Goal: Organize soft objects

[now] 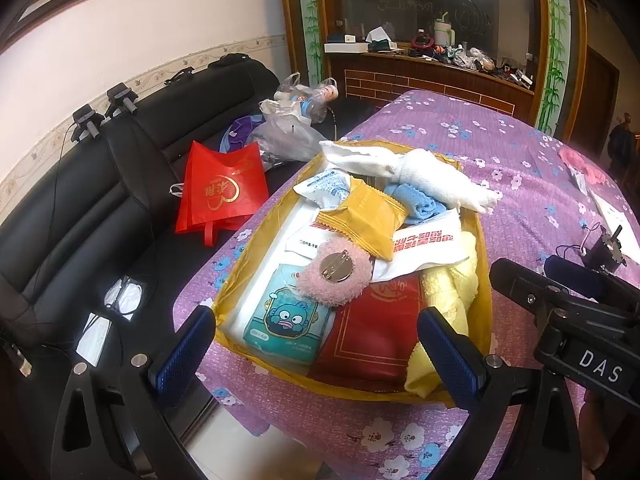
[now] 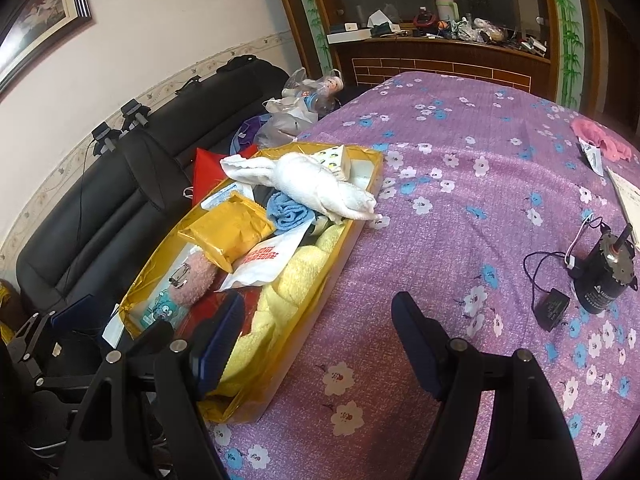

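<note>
Both grippers idle above the filled box

Left gripper [image 1: 316,344] and right gripper [image 2: 320,344] hang spread, pinching nothing. Just ahead, the yellow box [image 1: 486,280] holds yellow towels [image 2: 296,280] low, evidently as padding; the white towel [image 2: 320,188] drapes its far rim, likely unsorted.

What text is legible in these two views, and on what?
"DAS": white letters on the right gripper's black body, seen from the left wrist view.
Red print on the white packet: inverted, blurred, unreadable.
Gold emblem and characters on the red bag: upside down, unreadable.
Small print on the blue-white sachet and the cartoon tissue pack: too small.
Label on the black motor: too blurred.
</note>
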Motion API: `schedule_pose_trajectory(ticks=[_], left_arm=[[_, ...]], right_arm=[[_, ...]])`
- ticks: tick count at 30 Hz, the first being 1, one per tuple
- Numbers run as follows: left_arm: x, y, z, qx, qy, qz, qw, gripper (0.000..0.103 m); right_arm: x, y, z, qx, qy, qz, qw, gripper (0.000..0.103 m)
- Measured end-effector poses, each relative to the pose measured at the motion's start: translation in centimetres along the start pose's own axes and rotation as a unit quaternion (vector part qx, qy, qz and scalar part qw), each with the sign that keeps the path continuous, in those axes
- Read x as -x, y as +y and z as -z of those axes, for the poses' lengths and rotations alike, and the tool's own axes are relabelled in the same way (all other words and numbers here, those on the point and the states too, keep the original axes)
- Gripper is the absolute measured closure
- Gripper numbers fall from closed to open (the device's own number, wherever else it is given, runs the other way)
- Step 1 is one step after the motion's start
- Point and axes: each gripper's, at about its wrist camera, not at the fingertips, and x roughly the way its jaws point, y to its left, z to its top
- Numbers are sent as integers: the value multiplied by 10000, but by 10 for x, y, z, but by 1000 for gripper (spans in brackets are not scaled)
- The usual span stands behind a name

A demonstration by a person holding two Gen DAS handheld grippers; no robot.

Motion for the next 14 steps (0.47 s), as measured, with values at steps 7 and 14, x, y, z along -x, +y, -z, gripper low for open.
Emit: schedule_pose_trajectory(ticks=[7,14], left_arm=[[-3,3,1,10,53,16,10000,1],[-3,5,2,7,-3,20,10000,1]], right_arm=[[-2,1,1,20,38,11,10000,28],[-3,2,1,18,55,3,10000,28]])
